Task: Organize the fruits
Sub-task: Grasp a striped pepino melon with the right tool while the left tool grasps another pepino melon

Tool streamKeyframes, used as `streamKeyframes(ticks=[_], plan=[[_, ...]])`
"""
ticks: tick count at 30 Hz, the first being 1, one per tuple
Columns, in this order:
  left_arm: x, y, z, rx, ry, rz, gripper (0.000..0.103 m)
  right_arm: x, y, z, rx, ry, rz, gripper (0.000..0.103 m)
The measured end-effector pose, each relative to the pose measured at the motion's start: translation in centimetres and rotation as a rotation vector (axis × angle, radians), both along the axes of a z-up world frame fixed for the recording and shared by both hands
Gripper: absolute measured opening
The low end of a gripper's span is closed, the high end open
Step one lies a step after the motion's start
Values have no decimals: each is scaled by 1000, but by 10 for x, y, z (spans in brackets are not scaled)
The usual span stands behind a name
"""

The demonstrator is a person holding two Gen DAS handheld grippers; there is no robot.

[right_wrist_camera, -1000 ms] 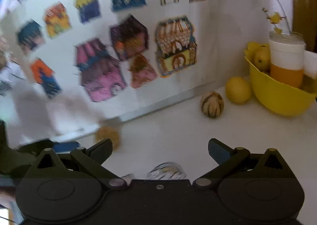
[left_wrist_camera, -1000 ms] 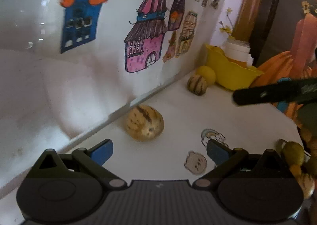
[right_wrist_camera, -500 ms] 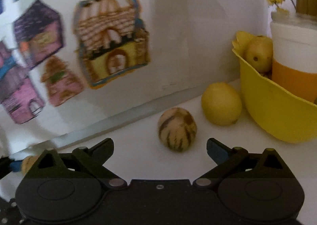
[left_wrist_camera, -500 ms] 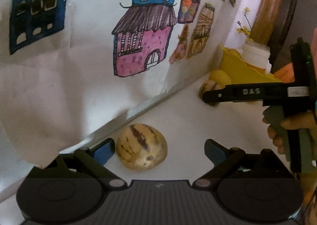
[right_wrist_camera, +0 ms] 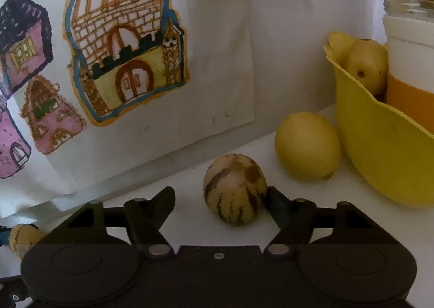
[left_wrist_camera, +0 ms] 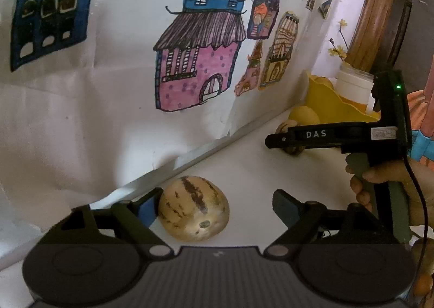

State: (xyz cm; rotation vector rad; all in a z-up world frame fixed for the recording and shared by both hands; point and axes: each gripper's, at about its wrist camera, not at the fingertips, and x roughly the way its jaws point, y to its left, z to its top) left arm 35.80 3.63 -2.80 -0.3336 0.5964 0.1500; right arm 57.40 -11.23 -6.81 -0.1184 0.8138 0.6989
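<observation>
My left gripper (left_wrist_camera: pixel 217 200) is open around a tan striped melon (left_wrist_camera: pixel 193 211) on the white table; its left pad touches the fruit, its right pad stands apart. My right gripper (right_wrist_camera: pixel 220 196) is open around a second, smaller striped melon (right_wrist_camera: pixel 234 192), whose right side touches the right finger. A yellow lemon (right_wrist_camera: pixel 308 145) lies just beyond it, beside a yellow bowl (right_wrist_camera: pixel 379 153) that holds a yellow fruit (right_wrist_camera: pixel 366 65). The right gripper also shows in the left wrist view (left_wrist_camera: pixel 333 137), in front of the bowl (left_wrist_camera: pixel 333 107).
A wall with house drawings (left_wrist_camera: pixel 200 58) runs along the table's back edge. A white and orange jar (right_wrist_camera: pixel 409 63) with a flowering twig stands in the bowl. More fruits (left_wrist_camera: pixel 423 283) lie at the left wrist view's right edge.
Both grippers have moved forward and down. The first melon now sits between the left fingers, the second between the right fingers. Both stay open.
</observation>
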Motion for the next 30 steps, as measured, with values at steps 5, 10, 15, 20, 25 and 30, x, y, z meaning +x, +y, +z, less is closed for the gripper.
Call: streamKeyframes(ticks=[5, 10, 15, 20, 25, 30], plan=[[-1, -1, -1, 14, -5, 5, 81, 1, 5, 0, -10, -17, -18, 53], [0, -4, -2, 31, -8, 1, 75, -3, 9, -3, -9, -23, -4, 50], [-1, -3, -2, 41, -12, 4, 66, -15, 17, -2, -13, -16, 35, 50], [-4, -1, -3, 47, -15, 18, 58, -26, 21, -1, -14, -8, 61, 49], [-6, 2, -3, 43, -15, 22, 53, -42, 29, 3, -24, -1, 81, 49], [-7, 3, -2, 30, -13, 24, 52, -55, 35, 5, -24, 15, 105, 49]])
